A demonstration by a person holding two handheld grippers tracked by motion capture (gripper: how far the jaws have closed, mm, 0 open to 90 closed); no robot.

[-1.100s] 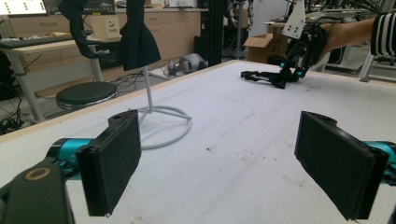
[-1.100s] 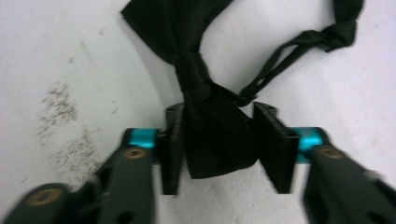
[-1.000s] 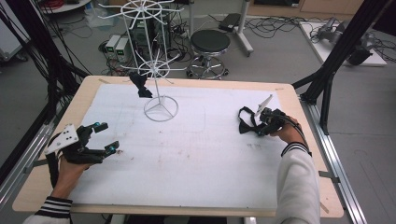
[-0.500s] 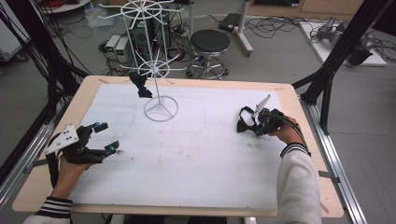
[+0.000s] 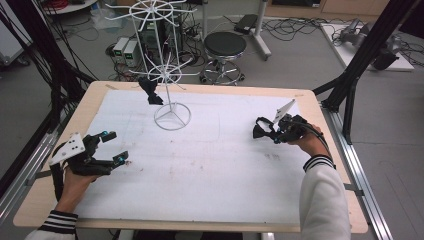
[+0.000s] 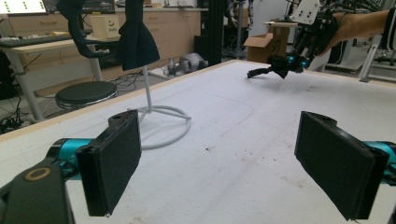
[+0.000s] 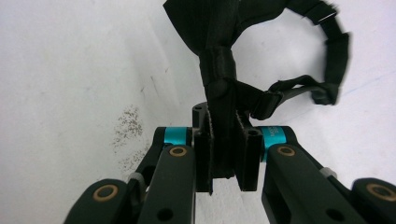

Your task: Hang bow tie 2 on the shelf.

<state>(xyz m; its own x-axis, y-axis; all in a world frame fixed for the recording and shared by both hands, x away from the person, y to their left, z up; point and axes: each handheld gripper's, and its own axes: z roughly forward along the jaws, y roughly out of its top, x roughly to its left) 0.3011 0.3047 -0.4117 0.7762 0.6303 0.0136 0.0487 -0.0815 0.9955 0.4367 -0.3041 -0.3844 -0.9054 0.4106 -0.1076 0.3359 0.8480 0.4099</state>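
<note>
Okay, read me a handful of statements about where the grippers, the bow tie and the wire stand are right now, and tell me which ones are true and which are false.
1. The right gripper is shut on a black bow tie. True.
2. The left gripper is clamped on the white wire stand. False: its jaws stand wide apart with nothing between them, well short of the stand.
3. A dark cloth item hangs on the stand's lower tier. True.
4. The stand lies tipped over on the table. False: it stands upright on its ring base.
5. A stool stands on the floor beyond the table. True.
</note>
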